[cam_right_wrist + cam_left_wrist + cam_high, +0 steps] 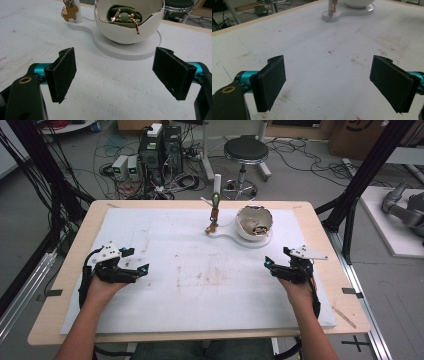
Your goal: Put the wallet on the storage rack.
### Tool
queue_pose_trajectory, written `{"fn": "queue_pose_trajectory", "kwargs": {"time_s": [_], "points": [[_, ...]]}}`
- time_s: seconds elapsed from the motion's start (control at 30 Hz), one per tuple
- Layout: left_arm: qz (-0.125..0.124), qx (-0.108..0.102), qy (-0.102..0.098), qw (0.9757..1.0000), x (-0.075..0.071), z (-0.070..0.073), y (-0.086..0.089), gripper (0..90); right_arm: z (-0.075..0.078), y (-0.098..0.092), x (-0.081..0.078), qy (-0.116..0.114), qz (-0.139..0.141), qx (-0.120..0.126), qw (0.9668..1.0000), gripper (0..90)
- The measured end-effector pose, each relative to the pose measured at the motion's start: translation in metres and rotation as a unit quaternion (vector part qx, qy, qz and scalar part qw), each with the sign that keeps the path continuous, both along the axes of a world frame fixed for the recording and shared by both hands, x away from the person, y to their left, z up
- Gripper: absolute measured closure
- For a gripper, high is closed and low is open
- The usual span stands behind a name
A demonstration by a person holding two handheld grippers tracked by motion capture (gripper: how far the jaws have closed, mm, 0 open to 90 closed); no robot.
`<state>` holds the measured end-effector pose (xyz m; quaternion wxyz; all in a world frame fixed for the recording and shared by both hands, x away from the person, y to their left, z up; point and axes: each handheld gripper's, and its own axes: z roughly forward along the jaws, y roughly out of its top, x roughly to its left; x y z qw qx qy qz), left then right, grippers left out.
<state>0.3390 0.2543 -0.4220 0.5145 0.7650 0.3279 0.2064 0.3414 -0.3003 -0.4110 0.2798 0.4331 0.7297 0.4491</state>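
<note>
One egg-shaped white bowl (254,223) is seen on its white stand (130,51), with one gold bear charm (69,12) hung just beside it. Two hand-held grippers, left (145,269) and right (268,263), are held wide and empty, nothing lying between them and the bowl on the desk (200,270).

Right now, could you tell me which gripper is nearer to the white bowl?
Right. The right gripper sits just in front of the white bowl, slightly to its right; the left gripper rests far across the table, both open.
</note>
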Motion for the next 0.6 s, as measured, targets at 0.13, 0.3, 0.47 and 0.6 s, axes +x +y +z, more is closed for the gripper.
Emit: {"fn": "queue_pose_trajectory", "kwargs": {"time_s": [0.13,0.3,0.47,0.6], "points": [[0.002,0.000,0.001,1.0000,-0.0008,-0.0004,0.0018,13.4,-0.0009,0.0003,0.0012,0.004,0.000,-0.002,1.0000,19.5],[0.004,-0.001,0.004,1.0000,0.0002,-0.0014,0.0019,13.4,-0.0010,-0.0019,0.0011,0.005,0.000,-0.001,1.0000,19.5],[0.003,0.000,0.010,0.9999,0.0019,-0.0033,0.0017,13.4,-0.0020,-0.0032,0.0016,0.010,-0.002,0.001,0.9999,19.5],[0.002,0.001,0.014,0.9999,0.0031,-0.0045,0.0014,13.4,-0.0020,-0.0034,0.0013,0.009,-0.001,-0.002,1.0000,19.5]]}}
